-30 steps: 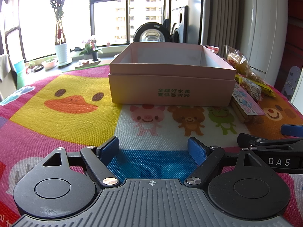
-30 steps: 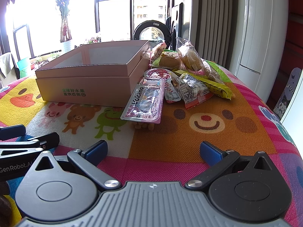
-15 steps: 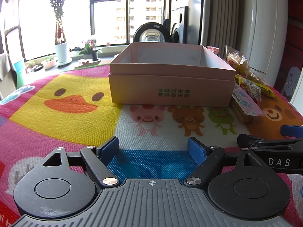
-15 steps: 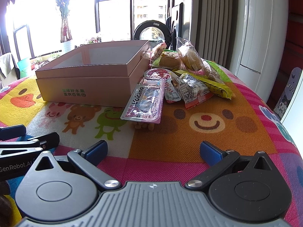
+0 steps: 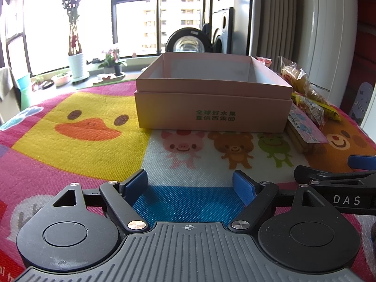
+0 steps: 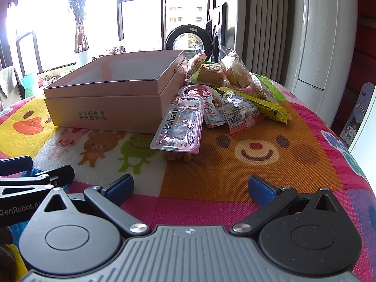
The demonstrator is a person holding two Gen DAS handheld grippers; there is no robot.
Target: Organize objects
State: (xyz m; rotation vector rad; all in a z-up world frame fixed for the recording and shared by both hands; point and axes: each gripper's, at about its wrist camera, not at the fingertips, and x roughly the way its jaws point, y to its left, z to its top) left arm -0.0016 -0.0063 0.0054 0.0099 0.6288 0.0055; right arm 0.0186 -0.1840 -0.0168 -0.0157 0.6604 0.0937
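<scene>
- In the left wrist view, we see our left gripper (image 5: 190, 185) spread wide, its 2 blue pads (image 5: 136, 184) apart with nothing between them but the cartoon tablecloth (image 5: 82, 127) underneath.
- It holds nothing and touches none of the goods; whether it rests on the cloth we cannot tell.
- Ahead of it sits the pink box (image 5: 211, 101), open-topped and seemingly empty, on the cloth.
- Just right of the box lies a pile of snack packets (image 5: 307, 108), the nearest one against the box's right corner.
- At the right edge, near the box's front, part of our right gripper (image 5: 338, 176) shows from the side.
- In the right wrist view, our right gripper (image 6: 190, 186) is also released, jaws wide, empty, above the orange bear print.
- The pink box (image 6: 112, 101) stands ahead to the left.
- A "Volcano" tray pack (image 6: 181, 127) leans against the box's right front corner.
- Behind it, right of the box, more wrapped snacks (image 6: 237, 87) are heaped together.
- The left gripper (image 6: 35, 178) shows at the left edge, in front of the box.
</scene>
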